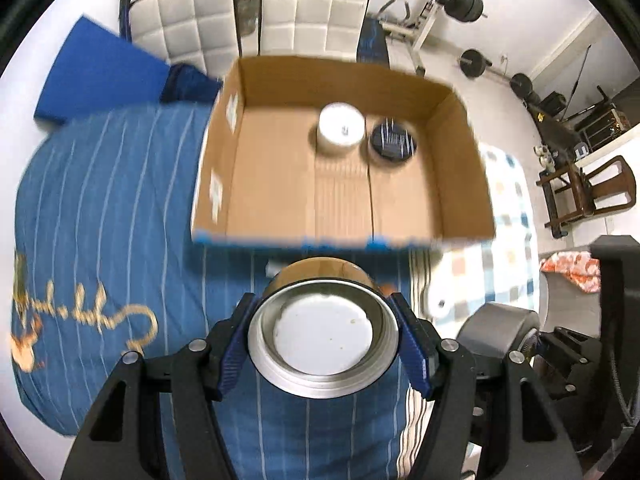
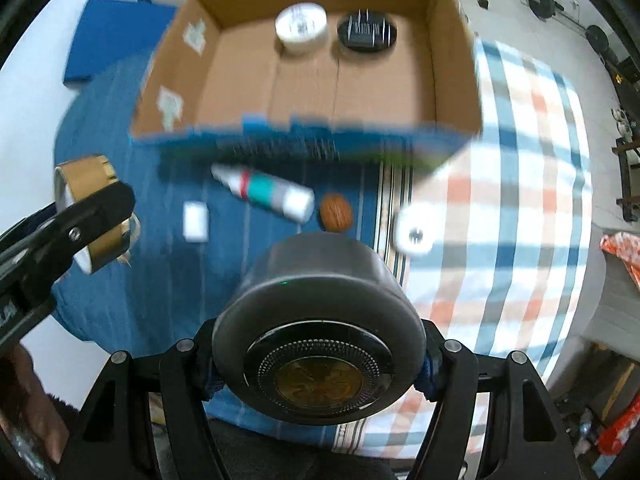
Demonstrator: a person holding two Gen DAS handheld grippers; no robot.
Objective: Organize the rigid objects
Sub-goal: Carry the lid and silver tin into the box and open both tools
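My left gripper is shut on a gold tin with a silver rim and white base, held above the blue striped cloth in front of the cardboard box. The tin also shows in the right wrist view at the left. My right gripper is shut on a dark grey round tin with a gold emblem; it shows in the left wrist view too. Inside the box stand a white round container and a black round container.
On the blue cloth lie a white-and-teal tube, a walnut, a small white block and a white round piece. A checked cloth covers the right side. White chairs and weights stand behind.
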